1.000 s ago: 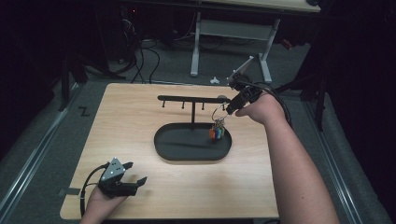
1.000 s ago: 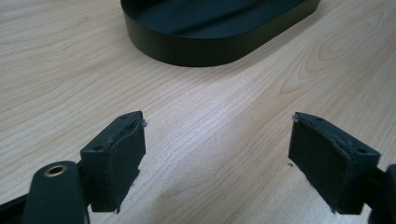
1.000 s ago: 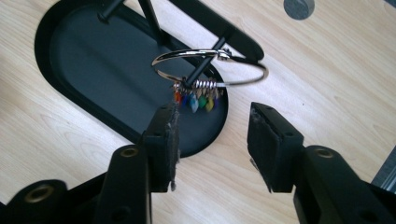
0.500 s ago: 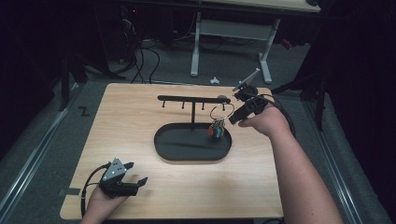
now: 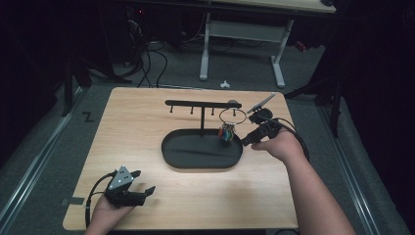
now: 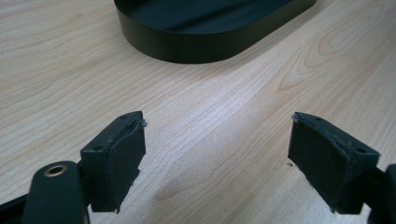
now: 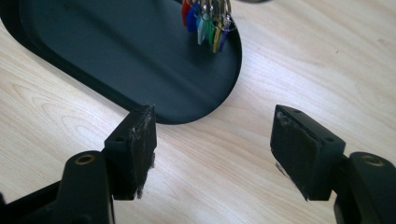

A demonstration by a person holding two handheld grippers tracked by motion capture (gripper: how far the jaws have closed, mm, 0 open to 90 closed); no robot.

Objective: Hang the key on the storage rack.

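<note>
A black key stand [image 5: 201,105] with a hooked top bar rises from its oval black tray [image 5: 201,149] at mid-table. A metal ring [image 5: 232,116] hangs from the bar's right end, carrying several coloured keys [image 5: 225,133] [image 7: 205,18] above the tray's right end. My right gripper [image 5: 246,141] [image 7: 212,151] is open and empty, low over the wood just right of the tray. My left gripper [image 5: 142,182] [image 6: 215,156] rests open and empty near the table's front left, pointing toward the tray's near rim [image 6: 205,44].
The wooden table [image 5: 147,122] has bare wood all around the tray. Beyond its far edge stand a white desk frame [image 5: 242,36] and cables [image 5: 151,54] on the grey floor. A black cable [image 5: 298,142] loops behind my right hand.
My right gripper has drawn back from the hanging key ring, moving down and toward the near right of the tray. The ring stays hanging on the bar. The left gripper has not moved.
</note>
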